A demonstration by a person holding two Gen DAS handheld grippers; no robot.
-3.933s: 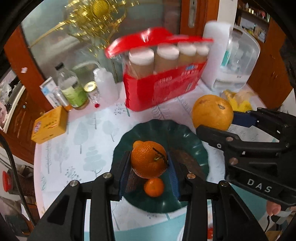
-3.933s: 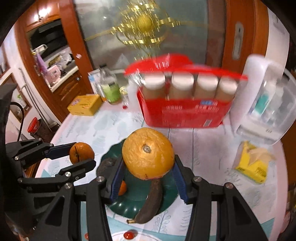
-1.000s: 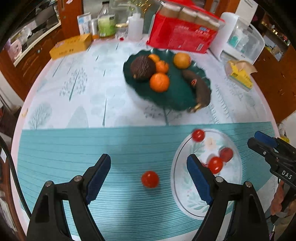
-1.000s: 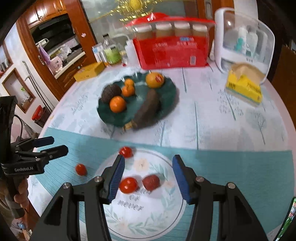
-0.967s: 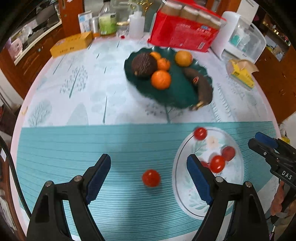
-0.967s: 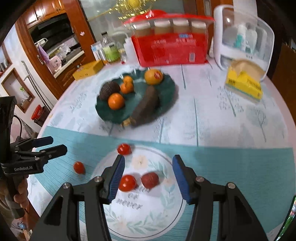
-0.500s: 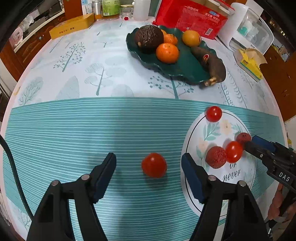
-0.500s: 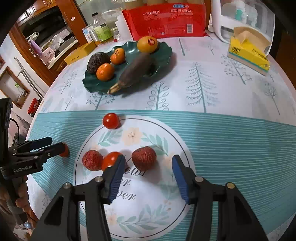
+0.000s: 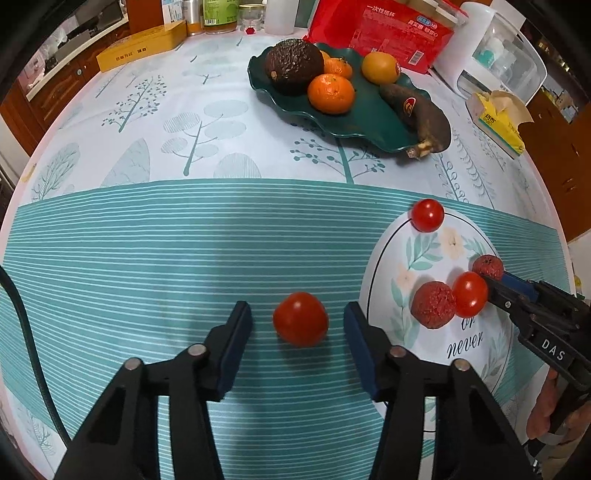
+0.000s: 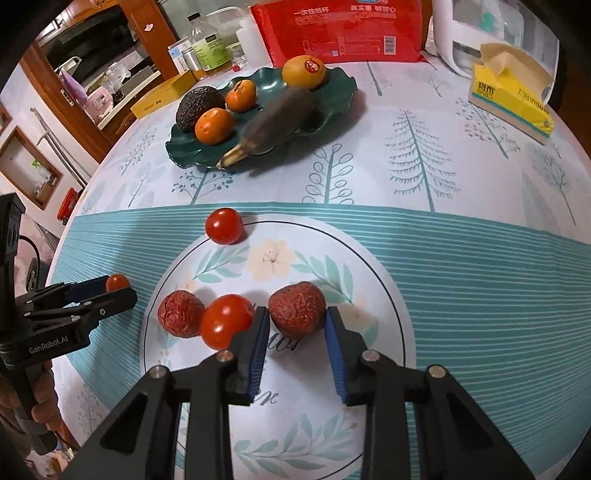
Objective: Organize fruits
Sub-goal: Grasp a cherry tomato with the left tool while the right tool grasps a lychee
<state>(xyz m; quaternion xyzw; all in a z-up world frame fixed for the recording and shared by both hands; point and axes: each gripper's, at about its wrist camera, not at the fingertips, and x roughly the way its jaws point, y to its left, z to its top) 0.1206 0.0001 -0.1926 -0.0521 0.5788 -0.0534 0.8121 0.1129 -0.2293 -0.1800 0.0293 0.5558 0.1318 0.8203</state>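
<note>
A loose red tomato (image 9: 300, 319) lies on the teal striped cloth between the pads of my left gripper (image 9: 295, 321). Its jaws are closing, with a gap still showing on each side of the tomato. On the white floral plate (image 10: 369, 280) my right gripper (image 10: 295, 321) is shut on a rough dark-red fruit (image 10: 297, 309), a pad against each side. Another rough red fruit (image 10: 181, 313) and a tomato (image 10: 226, 320) lie just left of it. One more tomato (image 10: 224, 226) sits on the plate's far rim. Seen from the right wrist, the left gripper (image 10: 125, 288) stands beside the plate.
A dark green plate (image 9: 369, 118) farther back holds oranges, an avocado and a dark banana. Behind it stand a red package (image 10: 340, 26), bottles and a white appliance (image 9: 495, 62). A yellow tissue box (image 10: 511, 96) lies far right, a yellow box (image 9: 142, 46) far left.
Both grippers have come down close to the table. The left jaws have narrowed around the loose tomato. The right jaws have closed onto the rough red fruit on the white plate.
</note>
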